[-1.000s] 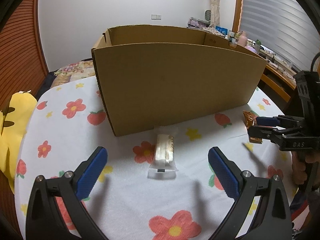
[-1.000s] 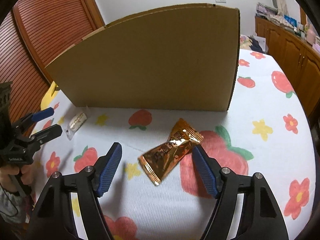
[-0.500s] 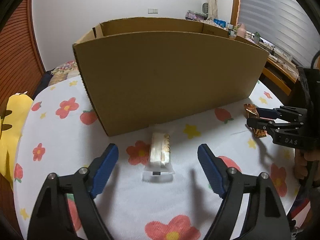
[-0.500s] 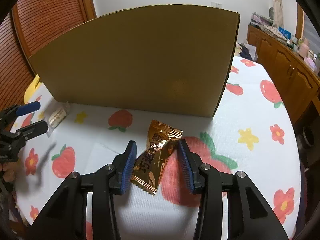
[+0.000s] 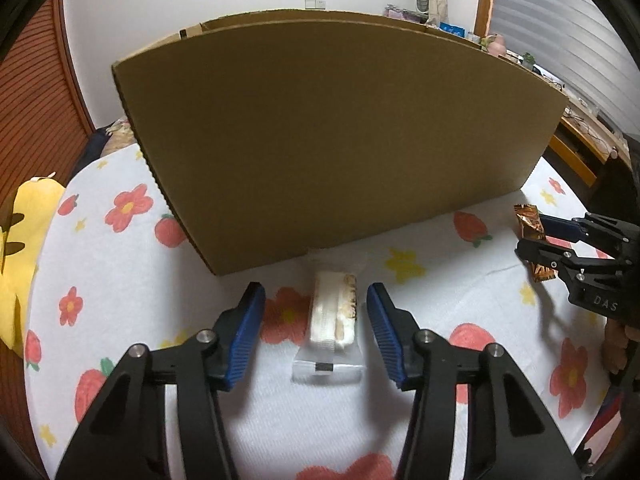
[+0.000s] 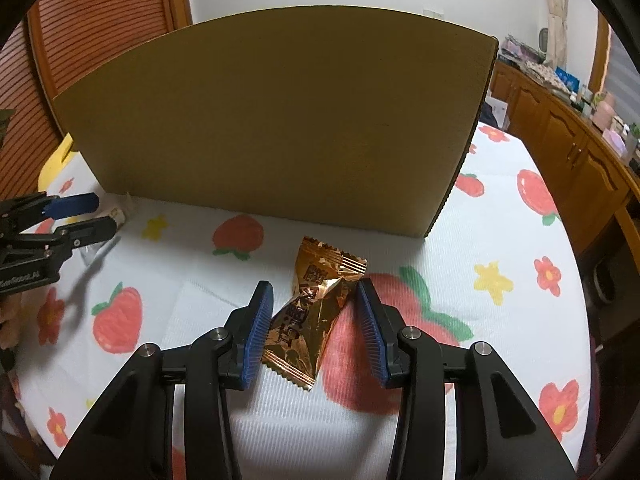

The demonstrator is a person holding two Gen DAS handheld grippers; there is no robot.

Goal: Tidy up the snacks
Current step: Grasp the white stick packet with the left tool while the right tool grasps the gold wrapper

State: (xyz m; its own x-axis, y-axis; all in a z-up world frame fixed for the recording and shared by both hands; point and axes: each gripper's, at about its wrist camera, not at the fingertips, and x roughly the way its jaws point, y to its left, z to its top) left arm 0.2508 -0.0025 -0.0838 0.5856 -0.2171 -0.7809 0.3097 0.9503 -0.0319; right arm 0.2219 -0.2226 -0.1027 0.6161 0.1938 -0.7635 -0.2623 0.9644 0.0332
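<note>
While both grippers straddle a snack each, neither lifted off the flowered tablecloth (image 5: 120,280).
Left gripper (image 5: 316,300) jaws closing, pads still clear of the clear-wrapped white bar (image 5: 334,316) between them; bar's long axis runs away from camera toward the cardboard box (image 5: 340,140), far end almost at its wall. Right gripper (image 6: 316,298) pads sit at the edges of the gold foil packet (image 6: 316,312) (contact hard to confirm), packet tilted, far end leaning right. Box interior hidden in both views; packet print unreadable.
</note>
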